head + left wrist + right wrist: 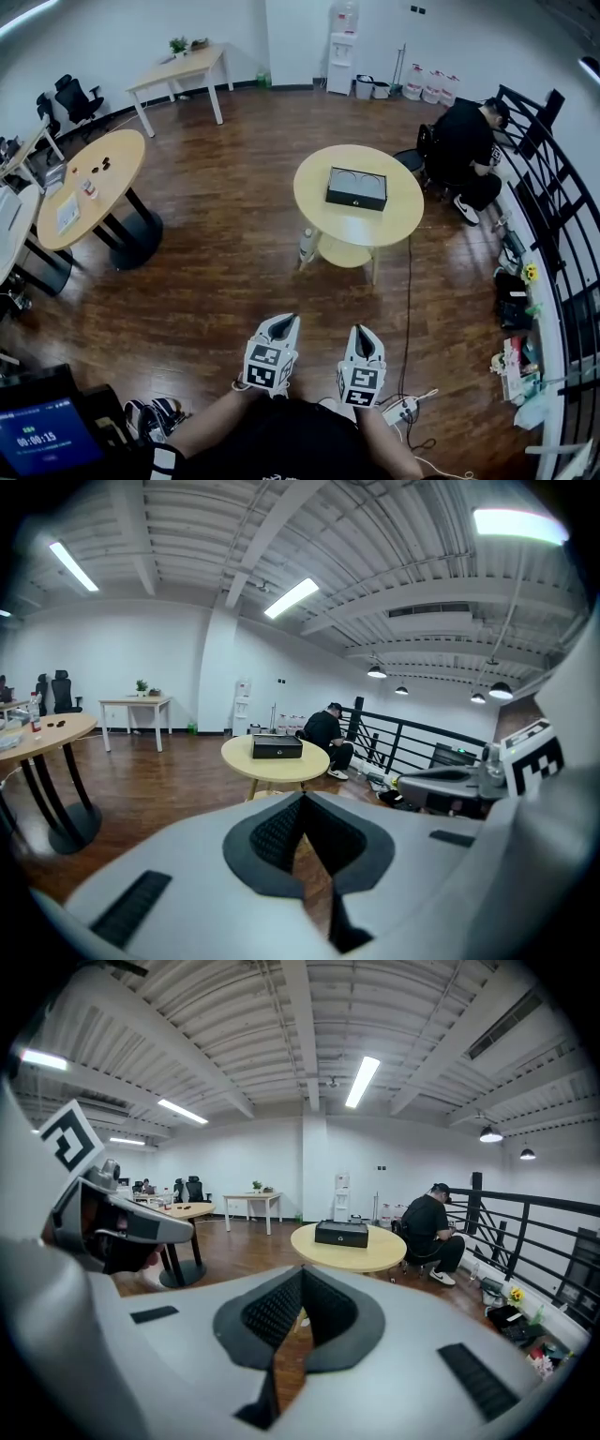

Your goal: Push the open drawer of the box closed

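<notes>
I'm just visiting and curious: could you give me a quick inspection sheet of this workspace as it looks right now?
Surface: round wooden table, across the wood floor from the grippers.
Job's things: black box on the table; drawer state unclear from here.
Clutter: what looks like a white bottle on the floor by a table leg.
Grippers: left gripper and right gripper shut, empty, near the holder's body.
Cables: cable running to a power strip.
Surroundings: seated person, railing, water dispenser.
</notes>
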